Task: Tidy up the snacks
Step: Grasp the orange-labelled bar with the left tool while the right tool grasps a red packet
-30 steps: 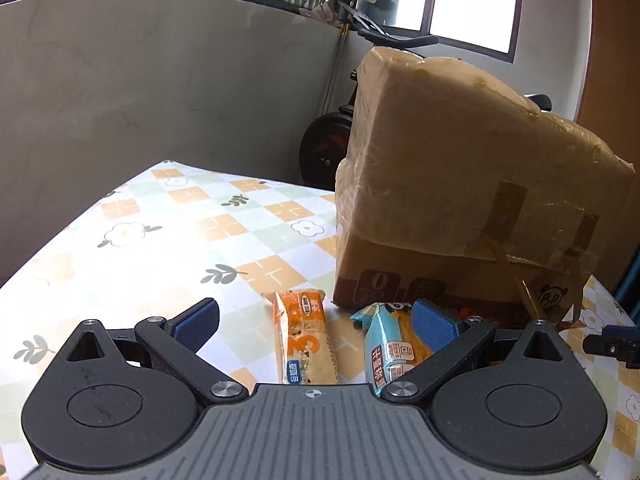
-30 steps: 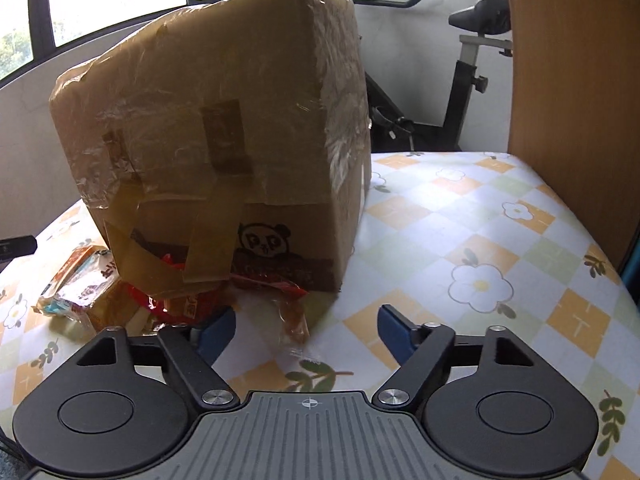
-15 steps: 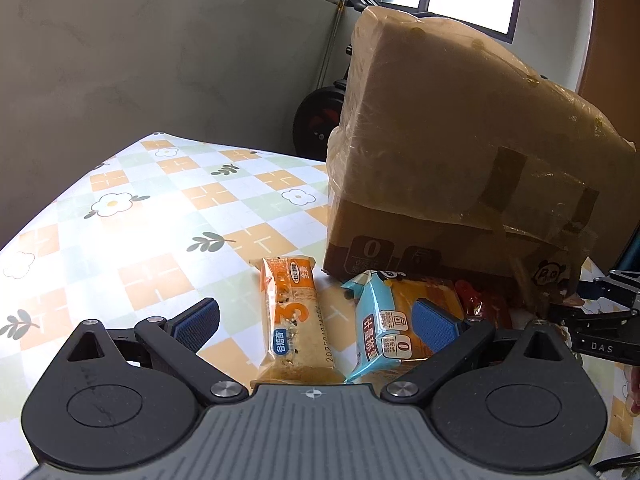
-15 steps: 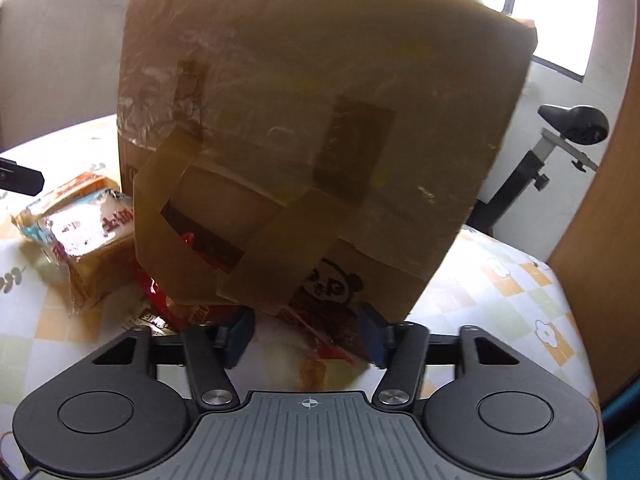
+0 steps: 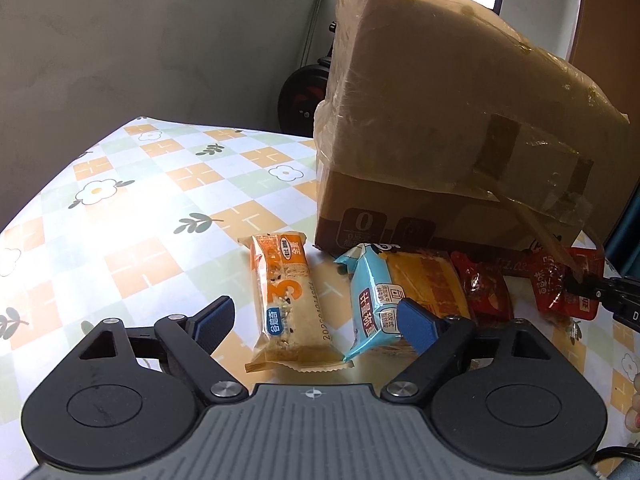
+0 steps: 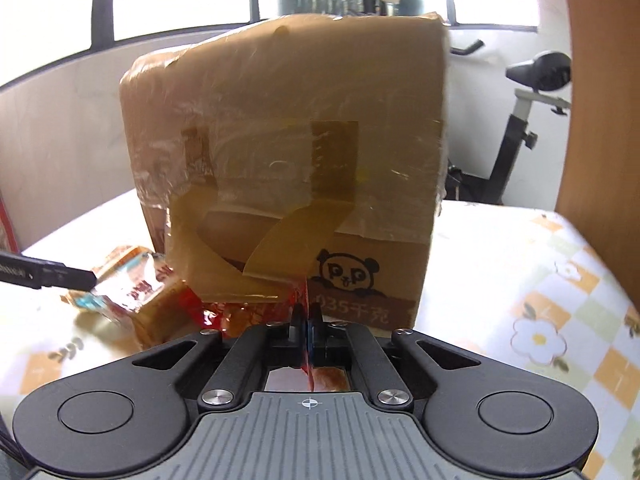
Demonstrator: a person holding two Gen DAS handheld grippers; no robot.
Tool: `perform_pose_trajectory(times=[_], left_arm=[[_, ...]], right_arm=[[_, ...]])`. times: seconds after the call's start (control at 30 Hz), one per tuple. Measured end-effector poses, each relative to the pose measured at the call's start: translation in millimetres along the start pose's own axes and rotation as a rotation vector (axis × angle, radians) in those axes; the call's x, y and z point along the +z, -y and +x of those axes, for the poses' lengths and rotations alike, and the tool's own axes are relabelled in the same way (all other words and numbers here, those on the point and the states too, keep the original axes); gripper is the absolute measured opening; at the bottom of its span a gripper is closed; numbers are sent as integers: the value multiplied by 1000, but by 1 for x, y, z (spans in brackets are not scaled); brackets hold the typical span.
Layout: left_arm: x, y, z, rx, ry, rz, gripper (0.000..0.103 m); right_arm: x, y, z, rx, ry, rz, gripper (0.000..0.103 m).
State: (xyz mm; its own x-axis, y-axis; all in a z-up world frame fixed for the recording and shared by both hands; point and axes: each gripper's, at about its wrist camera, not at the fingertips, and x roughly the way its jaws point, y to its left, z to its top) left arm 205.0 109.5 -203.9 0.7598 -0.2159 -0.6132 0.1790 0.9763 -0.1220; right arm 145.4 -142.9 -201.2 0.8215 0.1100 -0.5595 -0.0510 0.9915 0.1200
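Observation:
An orange snack bar (image 5: 285,300) and a blue-and-orange cake pack (image 5: 394,296) lie on the table in front of a taped cardboard box (image 5: 436,128). Two red snack packets (image 5: 486,292) lie to the right of them. My left gripper (image 5: 316,320) is open, low over the table, with the orange bar between its fingers. My right gripper (image 6: 306,326) is shut on a red snack packet (image 6: 305,304) at the foot of the box (image 6: 288,168); it also shows at the right edge of the left wrist view (image 5: 576,284).
The table (image 5: 132,216) has a flowered checked cloth. An exercise bike (image 6: 528,104) stands behind the table. A wooden panel (image 6: 600,92) rises at the right. A grey wall (image 5: 140,48) runs along the far side.
My right gripper has closed on the red packet at the foot of the box. My left gripper has drawn back a little from the snacks, still open.

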Motion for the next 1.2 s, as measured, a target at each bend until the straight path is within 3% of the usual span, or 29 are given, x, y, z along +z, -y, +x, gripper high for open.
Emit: perform_pose_trajectory(times=[0.33,0.4,0.47,0.57,0.6,0.93,1.2], left_arm=[[12,-7,25,34,-17,-25,78],[13,-11,37,45,-48,-51,66],[13,-14,47,55,-70,-64,61],[10,-13,49,45,-58,-39,42],[9,-12,47,41,-57,-35,41],[-15,-14,2,38,-4,-53,40],[-30,-5,-26,8,39,-98,40]], right_arm=[[-11,8,-8,12,-15,123,1],[-12,9,-7,11,-13,130,1],[-12,9,-7,10,-13,134,1],[-13,10,-8,13,-14,144,1],[-13,10,-9,16,-15,150,1],[-20,17,-17,61,-36,297,1],[-23,10,-26,60,-49,292,1]])
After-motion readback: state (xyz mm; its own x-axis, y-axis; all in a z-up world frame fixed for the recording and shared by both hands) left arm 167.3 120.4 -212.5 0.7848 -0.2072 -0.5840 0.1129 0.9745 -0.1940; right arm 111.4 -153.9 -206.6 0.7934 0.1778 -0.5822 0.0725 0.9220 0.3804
